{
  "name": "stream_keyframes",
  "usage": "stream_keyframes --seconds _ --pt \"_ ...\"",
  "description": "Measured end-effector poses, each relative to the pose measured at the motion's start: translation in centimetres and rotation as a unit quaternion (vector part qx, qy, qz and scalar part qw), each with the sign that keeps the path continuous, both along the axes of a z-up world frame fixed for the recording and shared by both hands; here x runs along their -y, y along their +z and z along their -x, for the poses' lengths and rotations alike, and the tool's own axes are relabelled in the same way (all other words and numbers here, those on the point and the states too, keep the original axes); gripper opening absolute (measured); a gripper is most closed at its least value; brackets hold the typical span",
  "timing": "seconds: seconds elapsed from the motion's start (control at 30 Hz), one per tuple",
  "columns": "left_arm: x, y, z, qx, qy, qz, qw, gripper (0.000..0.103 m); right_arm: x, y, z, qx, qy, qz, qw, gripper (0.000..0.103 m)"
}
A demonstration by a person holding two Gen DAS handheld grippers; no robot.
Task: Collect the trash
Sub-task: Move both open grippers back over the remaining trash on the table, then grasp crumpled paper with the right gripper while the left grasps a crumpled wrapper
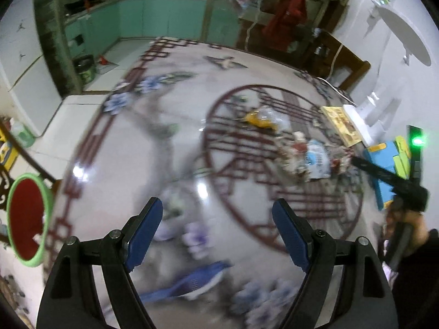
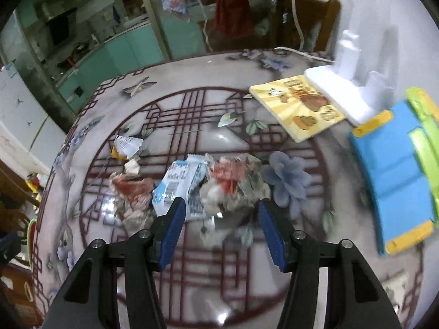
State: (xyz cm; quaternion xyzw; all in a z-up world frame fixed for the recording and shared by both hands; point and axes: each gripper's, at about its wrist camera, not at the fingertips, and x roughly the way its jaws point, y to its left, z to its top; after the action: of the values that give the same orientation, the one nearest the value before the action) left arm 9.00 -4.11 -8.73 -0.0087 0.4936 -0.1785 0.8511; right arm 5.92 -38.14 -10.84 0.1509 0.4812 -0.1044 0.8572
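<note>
Several crumpled wrappers lie on the patterned table (image 2: 192, 104): a blue-white packet (image 2: 178, 183), a red-and-clear crumpled wrapper (image 2: 236, 183), a reddish wrapper (image 2: 131, 192) and a white-yellow wrapper (image 2: 126, 146). My right gripper (image 2: 221, 205) is open, just short of the red-and-clear wrapper, holding nothing. My left gripper (image 1: 216, 208) is open and empty above the blurred table (image 1: 164, 164); the wrapper pile (image 1: 312, 159) lies far right of it, with a yellow wrapper (image 1: 259, 120) behind. A green-rimmed bin with a red liner (image 1: 27, 216) sits low at the left.
A yellow picture book (image 2: 299, 107), a white stand (image 2: 345, 82) and a blue-and-yellow foam toy (image 2: 397, 175) occupy the table's right side by the wall. A wooden chair (image 2: 310, 22) stands behind the table. The right-hand gripper and hand (image 1: 406, 200) show at the left view's right edge.
</note>
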Motion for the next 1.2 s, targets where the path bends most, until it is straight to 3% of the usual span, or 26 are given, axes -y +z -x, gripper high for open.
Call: stream_keyframes --seconds 0.13,0.2,0.23,0.37,0.6,0.8,0.87,0.93,0.97,1.07,1.2 --pt "3.6 0.0 -0.6 0.007 -0.018 -0.007 0.9998 0.082 1.0 -3.5 -2.5 -0.032 0.008 -0.013 0.999 0.054" --pt "5.3 -0.2 -1.1 0.010 -0.027 -0.012 0.9995 0.082 1.5 -4.2 -2.6 -0.026 0.005 -0.021 0.999 0.038" --pt "6.2 -0.4 -1.5 0.009 -0.031 -0.016 0.9994 0.082 1.7 -4.3 -2.6 -0.020 0.006 -0.026 0.999 0.038" --pt "10.0 -2.1 -3.3 0.005 -0.046 -0.033 0.9984 0.082 2.2 -3.5 -1.1 0.014 0.000 -0.052 0.999 0.030" --pt "15.0 -5.8 -5.9 -0.015 -0.061 -0.048 0.9968 0.082 1.3 -1.4 2.5 0.049 -0.022 -0.075 0.996 0.030" --pt "16.0 -7.7 -7.4 -0.034 -0.044 -0.044 0.9975 0.081 0.1 -0.9 4.0 0.059 -0.034 -0.090 0.994 0.030" --pt "16.2 -8.4 -7.7 -0.043 -0.043 -0.045 0.9971 0.058 -0.1 -0.9 4.1 0.056 -0.032 -0.089 0.994 0.030" --pt "16.1 -9.0 -7.9 -0.057 -0.049 -0.039 0.9964 0.045 -0.2 -0.8 4.2 0.056 -0.034 -0.093 0.994 0.030" --pt "16.1 -9.0 -7.9 -0.059 -0.054 -0.027 0.9964 0.032 -0.2 -0.7 4.2 0.057 -0.033 -0.092 0.994 0.030" --pt "16.2 -8.2 -7.3 -0.042 -0.072 -0.035 0.9959 0.011 -0.6 -0.3 4.3 0.057 -0.029 -0.088 0.994 0.030" --pt "14.7 -6.4 -6.1 -0.028 -0.075 -0.029 0.9964 0.006 -1.7 0.6 4.2 0.060 -0.013 -0.080 0.995 0.030"
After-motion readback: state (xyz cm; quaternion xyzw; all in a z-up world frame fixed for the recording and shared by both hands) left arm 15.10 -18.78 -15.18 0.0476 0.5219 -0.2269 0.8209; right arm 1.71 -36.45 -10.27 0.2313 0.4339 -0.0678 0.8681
